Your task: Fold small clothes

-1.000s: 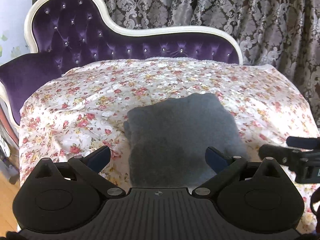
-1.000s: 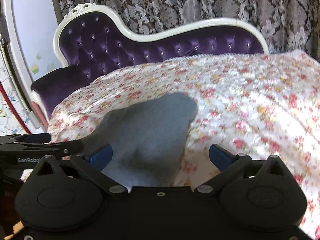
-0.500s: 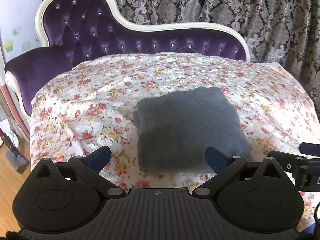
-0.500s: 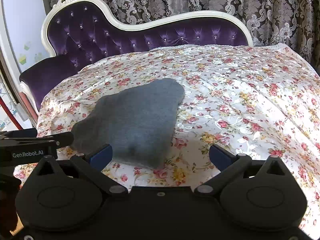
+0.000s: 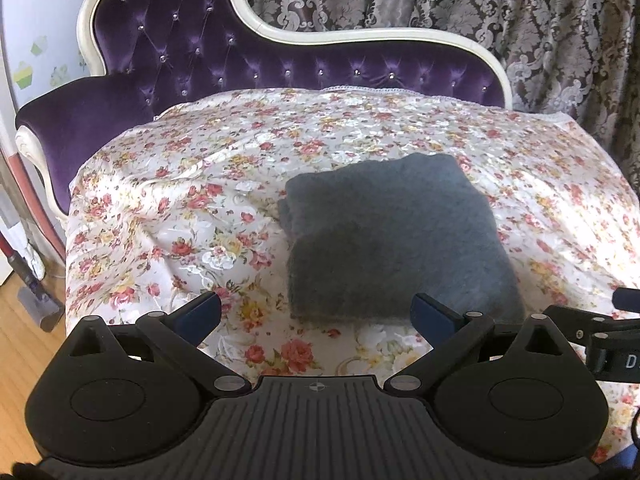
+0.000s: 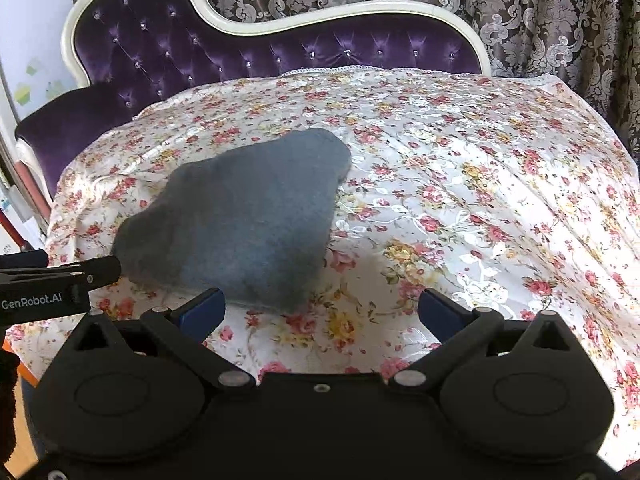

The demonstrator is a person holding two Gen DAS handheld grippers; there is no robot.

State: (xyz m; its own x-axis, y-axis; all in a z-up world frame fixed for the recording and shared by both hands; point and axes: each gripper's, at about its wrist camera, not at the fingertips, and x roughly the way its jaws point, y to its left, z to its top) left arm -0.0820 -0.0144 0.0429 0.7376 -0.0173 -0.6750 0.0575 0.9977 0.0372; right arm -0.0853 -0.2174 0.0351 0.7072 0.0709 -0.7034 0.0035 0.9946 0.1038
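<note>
A grey fuzzy garment (image 5: 394,236) lies folded into a thick rectangle on the floral sheet (image 5: 208,200). In the right wrist view the same grey garment (image 6: 244,216) sits left of centre. My left gripper (image 5: 318,314) hovers open just short of the garment's near edge, nothing between its blue pads. My right gripper (image 6: 320,312) is open too, off the garment's near right corner, holding nothing. Each gripper's fingers poke into the other's view at the side.
The floral sheet covers a purple tufted chaise (image 5: 224,60) with a white carved frame. Patterned curtains (image 5: 520,12) hang behind it. Wooden floor (image 5: 20,344) and a vacuum cleaner (image 5: 32,272) are at the left. Bare sheet (image 6: 480,184) spreads right of the garment.
Both grippers have drawn back and up from the folded garment, so it looks smaller and farther. The garment lies still and both grippers stay open.
</note>
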